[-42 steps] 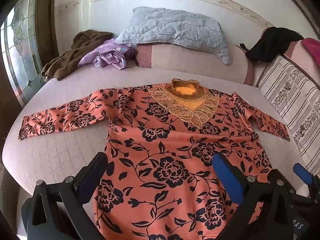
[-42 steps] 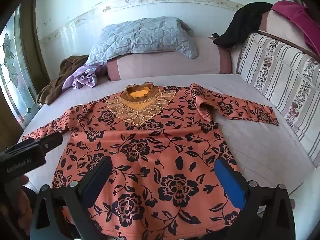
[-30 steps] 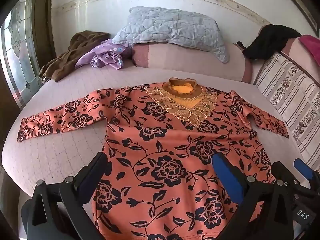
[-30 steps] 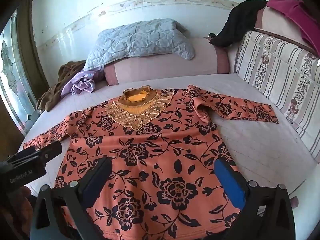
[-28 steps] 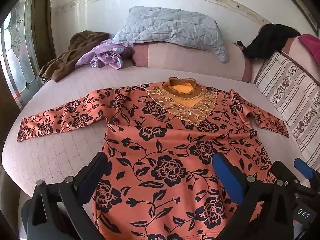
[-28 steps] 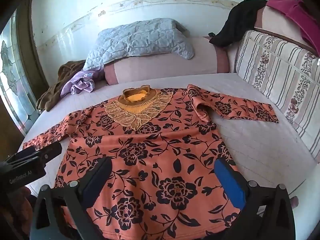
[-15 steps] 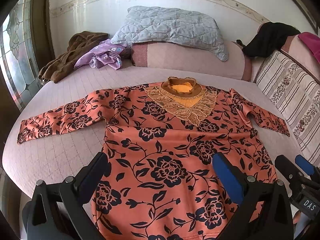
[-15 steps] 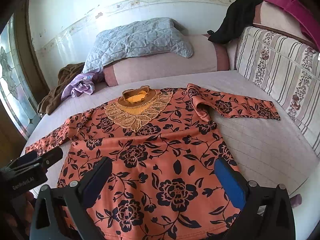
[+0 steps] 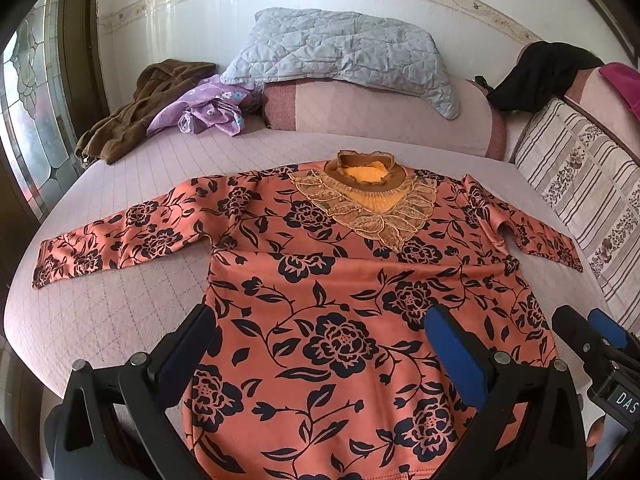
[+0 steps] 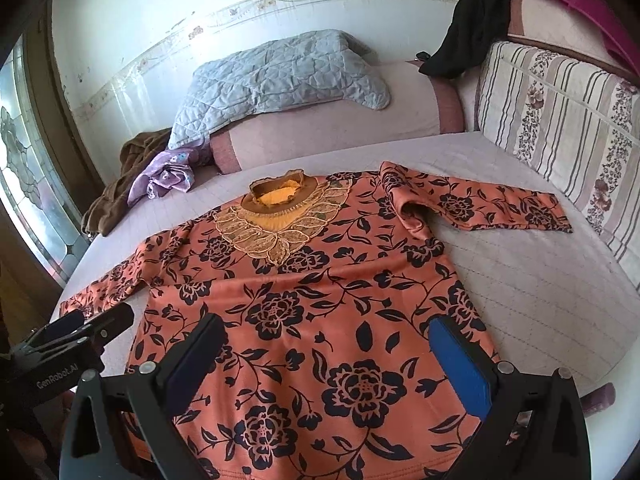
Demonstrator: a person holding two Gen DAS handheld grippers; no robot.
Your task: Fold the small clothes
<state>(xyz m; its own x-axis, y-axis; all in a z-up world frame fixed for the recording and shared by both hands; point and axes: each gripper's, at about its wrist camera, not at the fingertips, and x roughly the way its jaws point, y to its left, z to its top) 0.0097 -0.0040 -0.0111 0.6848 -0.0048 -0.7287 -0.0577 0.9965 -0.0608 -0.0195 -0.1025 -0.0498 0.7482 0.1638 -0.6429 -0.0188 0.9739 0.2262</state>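
While both of my tools, left tool (image 9: 320, 344) and right tool (image 10: 328, 352), hang released and empty over its hem, item: one orange floral blouse (image 9: 360, 280), spread flat face-up on the bed (image 9: 120, 308), sleeves out to either side, collar toward the grey pillow (image 9: 344, 52).

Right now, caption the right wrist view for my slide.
Open right hand-held gripper above flat orange floral blouse on bed.

I see a pink bed (image 9: 132, 184). An orange flower top (image 9: 344, 280) lies flat on it, arms spread out. A brown cloth (image 9: 136, 120) and a purple cloth (image 9: 208, 110) sit at the far corner.
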